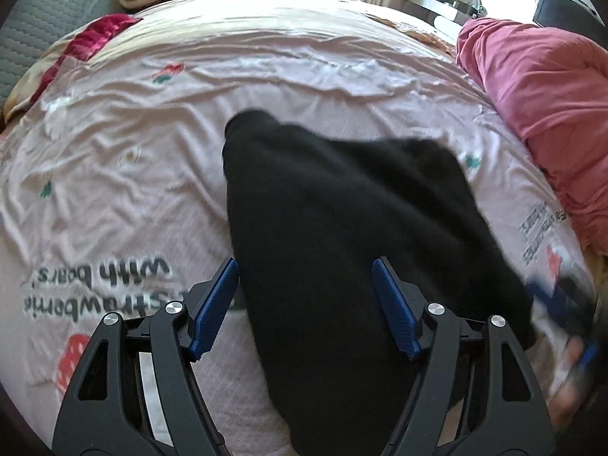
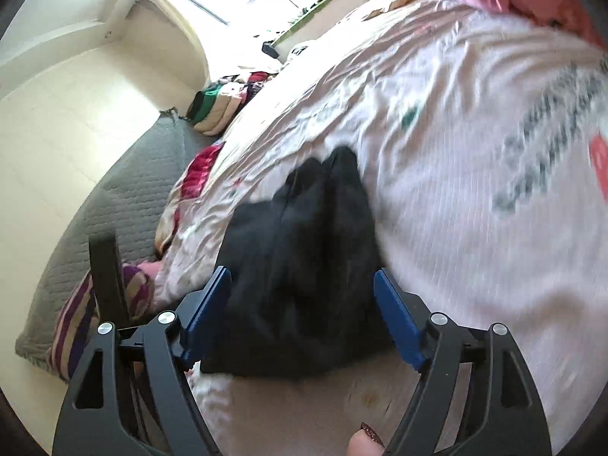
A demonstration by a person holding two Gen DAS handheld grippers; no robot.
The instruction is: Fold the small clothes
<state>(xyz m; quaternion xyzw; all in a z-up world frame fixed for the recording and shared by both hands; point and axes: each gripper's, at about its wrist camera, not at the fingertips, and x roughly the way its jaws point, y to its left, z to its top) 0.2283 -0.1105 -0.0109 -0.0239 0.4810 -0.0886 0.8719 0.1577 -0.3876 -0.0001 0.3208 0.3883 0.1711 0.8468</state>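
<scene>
A black garment [image 1: 342, 235] lies bunched on the bed's pink printed quilt [image 1: 152, 152], running from centre toward 6 o'clock in the left wrist view. The left gripper [image 1: 306, 304] has its jaws wide, blue pads either side of the cloth without pressing it. The right gripper [image 2: 302, 315] likewise stands wide over the same garment. A rose-coloured duvet [image 1: 539, 95] sits at 2 o'clock.
</scene>
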